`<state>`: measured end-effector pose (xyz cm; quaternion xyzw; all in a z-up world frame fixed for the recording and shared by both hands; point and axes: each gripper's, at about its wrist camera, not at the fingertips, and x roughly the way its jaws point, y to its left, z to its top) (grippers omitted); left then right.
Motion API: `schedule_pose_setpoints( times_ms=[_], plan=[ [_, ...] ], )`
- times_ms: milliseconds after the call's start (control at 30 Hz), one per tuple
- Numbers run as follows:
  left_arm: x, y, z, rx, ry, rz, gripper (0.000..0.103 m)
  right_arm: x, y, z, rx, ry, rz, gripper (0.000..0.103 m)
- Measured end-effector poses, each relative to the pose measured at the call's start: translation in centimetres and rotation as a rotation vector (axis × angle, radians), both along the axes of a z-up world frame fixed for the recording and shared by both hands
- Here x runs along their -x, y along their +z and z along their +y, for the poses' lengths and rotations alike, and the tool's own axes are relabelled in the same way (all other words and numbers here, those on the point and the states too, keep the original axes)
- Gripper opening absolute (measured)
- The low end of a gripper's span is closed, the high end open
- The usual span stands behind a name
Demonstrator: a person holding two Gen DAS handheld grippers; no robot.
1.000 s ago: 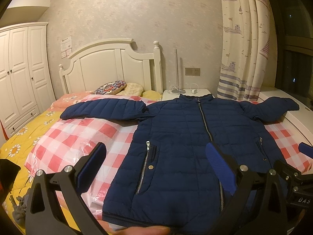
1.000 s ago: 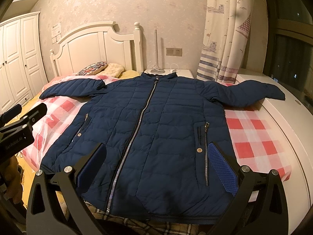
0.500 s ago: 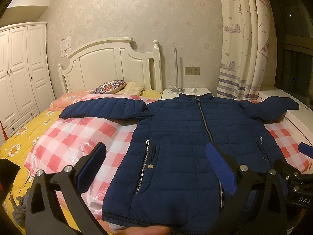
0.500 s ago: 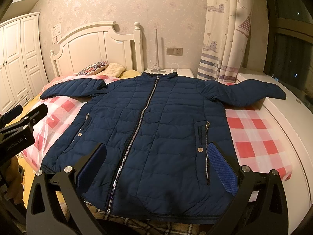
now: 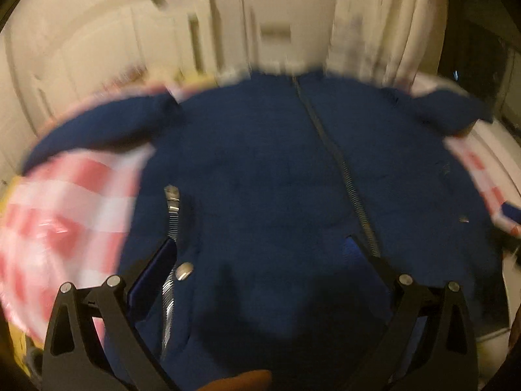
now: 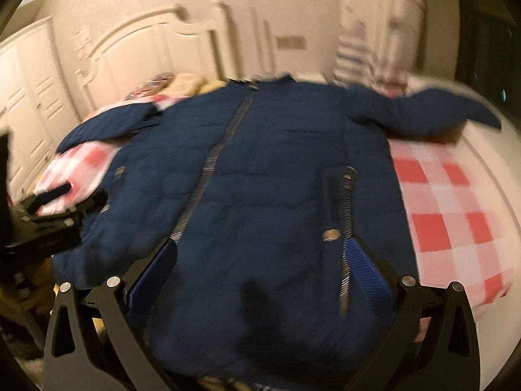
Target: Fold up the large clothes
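A navy quilted jacket [image 5: 267,169] lies flat on the bed, zipped, front up, both sleeves spread sideways. Both views are motion-blurred. My left gripper [image 5: 260,260] hovers open over the jacket's lower left part, close to its pocket zipper [image 5: 172,215]. My right gripper [image 6: 263,260] hangs open over the jacket [image 6: 276,176] near its hem, with the right pocket zipper [image 6: 345,202] just ahead of its right finger. Nothing sits between either pair of fingers. The left gripper's black frame [image 6: 49,218] shows at the left edge of the right wrist view.
A red-and-white checked sheet [image 6: 449,215] covers the bed under the jacket. A white headboard [image 6: 156,52], pillows [image 6: 182,83] and curtains [image 5: 384,26] stand behind. A white ledge [image 6: 482,169] runs along the right side. A fingertip [image 5: 247,379] shows at the bottom edge.
Both grippers have dropped and pushed forward toward the jacket, which now fills much more of each view. The sudden motion blurs both views. Both stay open.
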<state>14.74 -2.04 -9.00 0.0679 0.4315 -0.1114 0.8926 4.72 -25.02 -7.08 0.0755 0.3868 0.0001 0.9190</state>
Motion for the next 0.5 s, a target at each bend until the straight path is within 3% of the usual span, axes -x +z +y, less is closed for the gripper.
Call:
schedule_pose_setpoints(
  times_ms=[100, 233, 500],
  plan=[
    [-5.2, -1.5, 0.5, -0.005, 0.048, 0.074, 0.101, -2.9, -1.0, -4.7, -0.030, -0.120, 0.036, 0.099],
    [-10.7, -2.0, 0.8, -0.044, 0.115, 0.036, 0.101, -7.2, -2.1, -13.1, -0.172, -0.292, 0.051, 0.099],
    [-14.7, -4.0, 0.8, -0.091, 0.072, 0.004, 0.101, -15.1, -3.7, -25.4, -0.257, -0.549, 0.044, 0.099]
  ],
)
